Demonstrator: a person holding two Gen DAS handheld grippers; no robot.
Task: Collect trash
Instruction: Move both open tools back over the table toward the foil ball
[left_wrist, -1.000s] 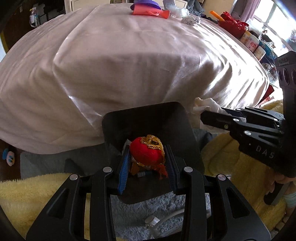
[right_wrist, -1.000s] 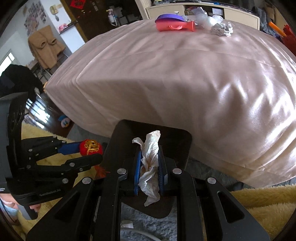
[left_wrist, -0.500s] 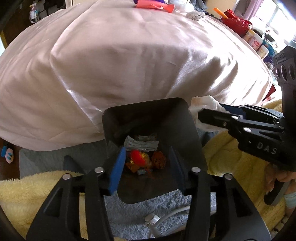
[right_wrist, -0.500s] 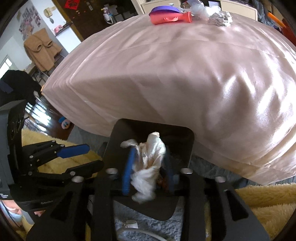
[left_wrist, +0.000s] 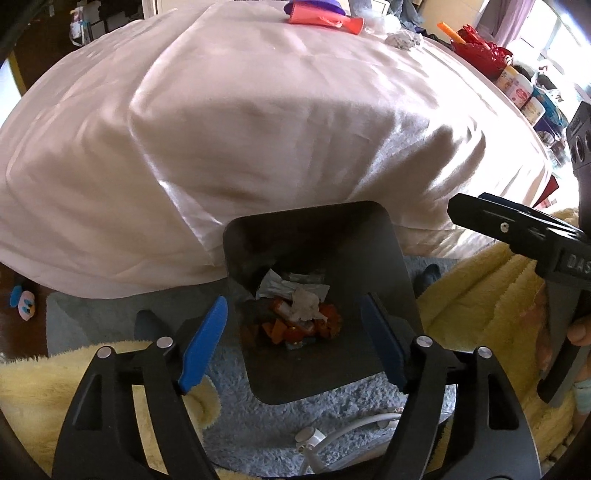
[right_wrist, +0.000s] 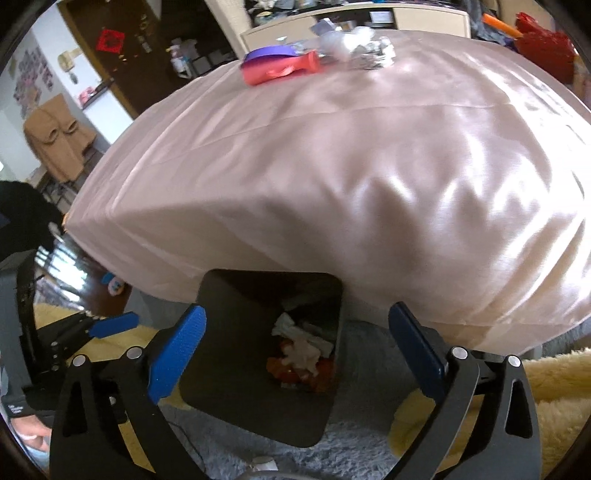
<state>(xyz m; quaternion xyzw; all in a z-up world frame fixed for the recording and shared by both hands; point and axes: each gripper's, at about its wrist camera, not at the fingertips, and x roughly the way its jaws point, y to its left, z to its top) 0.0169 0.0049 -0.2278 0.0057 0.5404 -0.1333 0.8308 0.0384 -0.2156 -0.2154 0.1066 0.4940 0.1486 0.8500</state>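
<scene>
Filling most of both views, the bed (left_wrist: 258, 122) under its pale satin cover carries what looks like the remaining work: a crumpled foil wad (right_wrist: 371, 55) and clear wrappers (right_wrist: 334, 40) lying beside a pink and purple bottle (right_wrist: 280, 66) at the far edge. Below it, touching the bed's foot on the grey rug (left_wrist: 236, 417), stands the black bin (left_wrist: 395, 266), already holding a white tissue (left_wrist: 304, 306) atop red and orange scraps (left_wrist: 284, 330). Both the left gripper (left_wrist: 291, 341) and right gripper (right_wrist: 295, 352) hang spread wide and empty above the bin, so I judge one drop done, several pieces left.
</scene>
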